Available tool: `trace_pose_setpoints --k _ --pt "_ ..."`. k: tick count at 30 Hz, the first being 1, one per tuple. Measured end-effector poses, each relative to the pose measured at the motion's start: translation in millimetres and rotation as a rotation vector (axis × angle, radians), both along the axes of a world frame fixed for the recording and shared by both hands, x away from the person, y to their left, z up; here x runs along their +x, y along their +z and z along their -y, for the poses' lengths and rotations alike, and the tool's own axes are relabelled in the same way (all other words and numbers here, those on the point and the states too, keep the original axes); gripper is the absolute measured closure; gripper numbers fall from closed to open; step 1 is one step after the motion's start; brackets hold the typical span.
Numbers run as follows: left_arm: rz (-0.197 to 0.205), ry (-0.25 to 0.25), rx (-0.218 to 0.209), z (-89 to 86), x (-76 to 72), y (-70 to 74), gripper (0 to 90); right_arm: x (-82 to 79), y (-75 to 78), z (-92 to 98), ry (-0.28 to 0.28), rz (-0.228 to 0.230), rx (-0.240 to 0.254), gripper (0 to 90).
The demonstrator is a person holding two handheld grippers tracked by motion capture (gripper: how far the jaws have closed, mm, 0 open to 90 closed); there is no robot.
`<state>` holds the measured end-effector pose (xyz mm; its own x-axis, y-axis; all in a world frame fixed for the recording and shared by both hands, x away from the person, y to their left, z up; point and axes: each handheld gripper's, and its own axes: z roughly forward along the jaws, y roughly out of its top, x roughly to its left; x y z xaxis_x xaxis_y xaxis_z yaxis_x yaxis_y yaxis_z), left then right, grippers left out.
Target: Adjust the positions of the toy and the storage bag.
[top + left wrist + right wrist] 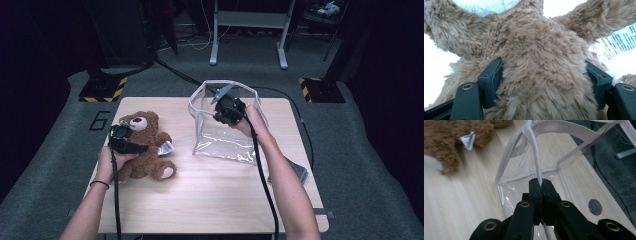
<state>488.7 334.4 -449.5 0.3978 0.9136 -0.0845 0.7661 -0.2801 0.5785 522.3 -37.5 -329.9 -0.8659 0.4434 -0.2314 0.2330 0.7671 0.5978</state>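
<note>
A brown teddy bear [145, 145] lies on the left half of the wooden table [215, 190]. My left gripper [131, 145] comes at it from the left and is shut on its body; in the left gripper view both jaws press into the fur [541, 62] of the bear. A clear plastic bag [225, 140] with white trim stands upright at the middle back. My right gripper [222, 112] is at its top rim. In the right gripper view that gripper [541, 183] is shut on the bag's white strap [534, 147], with the bear [444, 137] off to the upper left.
A white printed label [165, 148] sticks out of the bear toward the bag. A dark flat object [299, 172] lies near the table's right edge by the right forearm. A round hole [595, 207] sits in the tabletop beside the bag. A white metal frame [250, 20] stands on the floor behind.
</note>
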Motion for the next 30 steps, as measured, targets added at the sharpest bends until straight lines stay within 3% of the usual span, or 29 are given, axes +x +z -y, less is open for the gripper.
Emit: trace_pose_setpoints --k 17,20,21,25,30 --pt "0.005 -0.005 0.004 -0.7 0.1 -0.1 29.1 -43.8 0.4 -2.1 0.182 -0.006 0.003 88.3" --pt "0.004 0.003 -0.001 0.3 -0.2 -0.3 29.1 -47.4 0.0 -1.0 0.184 -0.007 0.007 87.7" --pt "0.003 0.002 0.001 0.4 0.0 -0.2 29.0 -47.1 -0.1 -1.1 0.171 -0.001 0.011 84.6" --pt "0.005 -0.004 0.004 -0.6 0.3 -0.2 28.9 -49.9 7.0 4.6 0.079 -0.028 0.073 51.6" --pt "0.005 0.002 0.004 0.4 0.2 -0.3 28.3 -72.0 20.8 21.2 -0.011 0.013 0.165 21.8"
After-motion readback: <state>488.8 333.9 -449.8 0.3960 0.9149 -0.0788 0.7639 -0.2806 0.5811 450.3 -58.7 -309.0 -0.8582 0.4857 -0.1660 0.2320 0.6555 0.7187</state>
